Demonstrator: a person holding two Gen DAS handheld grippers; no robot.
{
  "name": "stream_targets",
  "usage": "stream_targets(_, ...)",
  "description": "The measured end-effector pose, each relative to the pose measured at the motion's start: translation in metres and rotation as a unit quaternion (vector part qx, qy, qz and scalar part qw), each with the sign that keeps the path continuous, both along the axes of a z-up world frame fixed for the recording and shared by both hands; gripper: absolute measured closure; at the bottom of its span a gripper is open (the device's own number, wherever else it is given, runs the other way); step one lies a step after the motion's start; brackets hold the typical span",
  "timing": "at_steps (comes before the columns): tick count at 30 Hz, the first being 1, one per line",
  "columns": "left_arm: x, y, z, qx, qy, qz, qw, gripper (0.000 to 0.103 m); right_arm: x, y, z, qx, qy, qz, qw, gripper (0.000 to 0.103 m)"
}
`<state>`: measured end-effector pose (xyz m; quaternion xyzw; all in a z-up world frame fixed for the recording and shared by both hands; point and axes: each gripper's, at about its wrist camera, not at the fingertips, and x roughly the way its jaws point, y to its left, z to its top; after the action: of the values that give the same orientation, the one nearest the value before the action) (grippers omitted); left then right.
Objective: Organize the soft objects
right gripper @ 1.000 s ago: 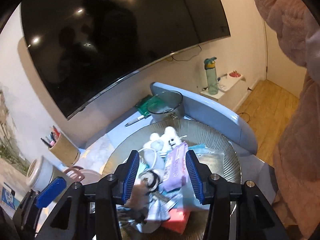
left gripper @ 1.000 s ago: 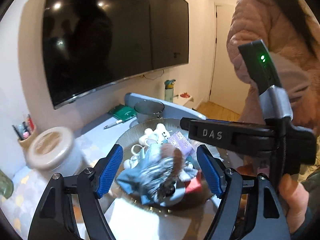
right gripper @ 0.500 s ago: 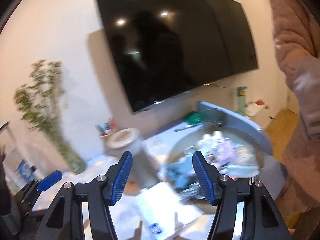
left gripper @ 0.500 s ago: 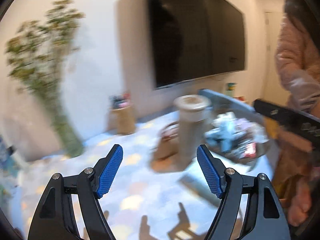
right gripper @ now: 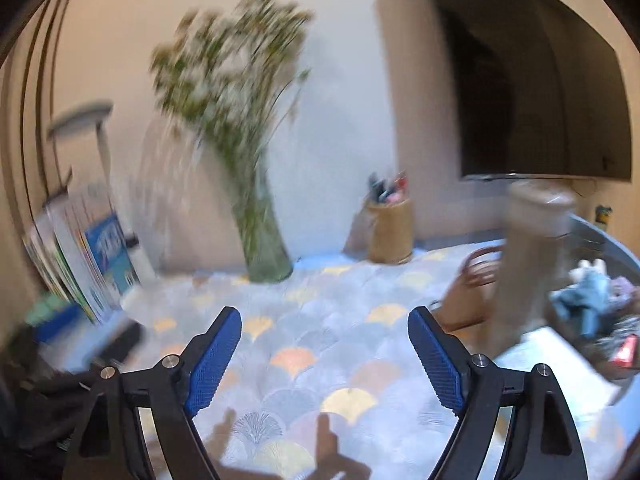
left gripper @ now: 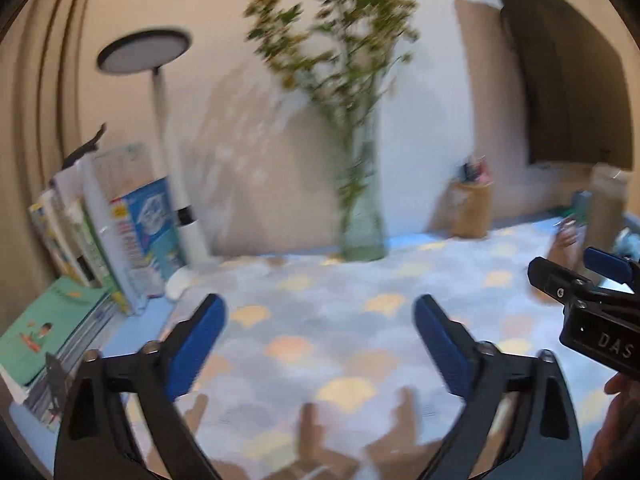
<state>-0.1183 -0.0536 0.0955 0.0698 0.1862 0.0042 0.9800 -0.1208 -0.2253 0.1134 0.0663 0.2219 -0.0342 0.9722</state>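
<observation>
A pile of soft things, with a blue cloth point(right gripper: 586, 304) on top, lies in a round bowl point(right gripper: 612, 240) at the far right of the right wrist view. My right gripper point(right gripper: 324, 356) is open and empty over the patterned tablecloth point(right gripper: 320, 320), well left of the bowl. It also shows at the right edge of the left wrist view point(left gripper: 592, 292). My left gripper point(left gripper: 320, 344) is open and empty over the same cloth point(left gripper: 320, 308). The pile is almost out of the left wrist view. Both views are blurred.
A glass vase of flowers point(right gripper: 262, 240) stands at the back by the wall. A pen cup point(right gripper: 390, 228), a tall beige canister point(right gripper: 528, 264) and a brown bag point(right gripper: 468, 296) stand right of it. Upright books point(left gripper: 120, 232) and a lamp point(left gripper: 164, 128) are at the left.
Both grippers have swung left, away from the bowl of soft things, and now face the vase and books. Both stay open and empty.
</observation>
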Motion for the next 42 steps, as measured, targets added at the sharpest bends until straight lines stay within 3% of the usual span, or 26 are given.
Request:
stream_targets(1,0.006,0.006,-0.011,0.003,0.007,-0.003,1.0,0.001,0.012,0.007,-0.012,-0.002,0.014,0.001,1.0,0.019)
stream_targets(3,0.024,0.014,-0.034,0.001,0.061,-0.028,0.9977,0.001,0.027,0.014,-0.03,0.003,0.039,0.007,0.999,0.019)
stream_targets(7,0.046,0.032,-0.061,-0.064,0.126,-0.03,0.9896,0.001,0.04,0.026,-0.057,-0.011,0.068,0.012,0.998,0.019)
stream_targets(9,0.047,0.038,-0.058,-0.083,0.117,-0.028,0.9893,0.001,0.045,0.031,-0.066,-0.024,0.089,0.005,0.996,0.019)
stream_targets(12,0.049,0.04,-0.061,-0.086,0.121,-0.014,0.9888,0.001,0.046,0.034,-0.067,-0.032,0.087,0.006,0.996,0.015)
stream_targets(18,0.043,0.027,-0.063,-0.05,0.115,-0.017,0.9919,0.001,0.048,0.044,-0.07,-0.067,0.094,-0.003,0.993,0.013)
stream_targets(42,0.046,0.031,-0.061,-0.048,0.12,-0.011,0.9915,0.001,0.047,0.038,-0.071,-0.058,0.094,-0.004,0.994,0.008)
